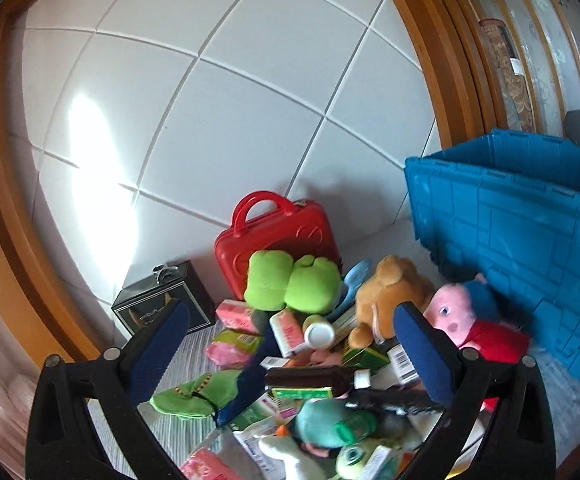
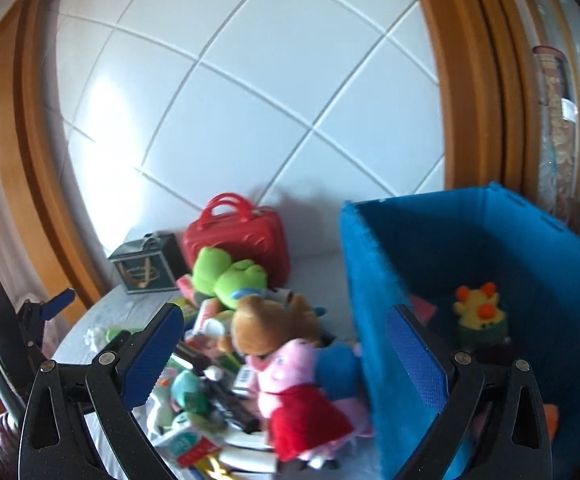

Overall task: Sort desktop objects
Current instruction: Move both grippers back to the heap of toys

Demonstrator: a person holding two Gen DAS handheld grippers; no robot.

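1. Blue bin (image 2: pixel 489 280) on the right, open-topped, near wall rising just beside the toy pile; only its ribbed outside (image 1: pixel 529 240) seen from the left wrist view.
2. White tiled wall (image 1: pixel 230 100) behind everything, wood frame (image 1: pixel 429 80) along its right edge.
3. Red case (image 1: pixel 278 248) upright at the back, handle up; green plush (image 1: pixel 290 284) leaning against its front.
4. Dark box (image 1: pixel 162 304) just left of the case, metal clasp on top.
5. Pile on the grey cloth (image 1: pixel 182 364): brown plush (image 1: pixel 393 292), pink pig plush (image 1: pixel 469 320) in red dress touching the bin wall, dark bottle (image 1: pixel 309 378) lying flat, white-capped bottle (image 1: pixel 319 334), assorted small cartons, teal plush (image 1: pixel 329 424) nearest the lens.
6. Left gripper (image 1: pixel 290 352): wide open, nothing held, hovering over the pile, bottles and cartons between the pads.
7. Right gripper (image 2: pixel 286 352): wide open, nothing held; pig plush (image 2: pixel 293 384) and bin's near wall sit between the fingers.
8. Right wrist view only: bin interior, yellow plush (image 2: pixel 477 312) with orange tufts inside, a pink item near it; also the left gripper (image 2: pixel 46 312) at the far left edge.
9. Right wrist view blurred; small cartons unreadable there.
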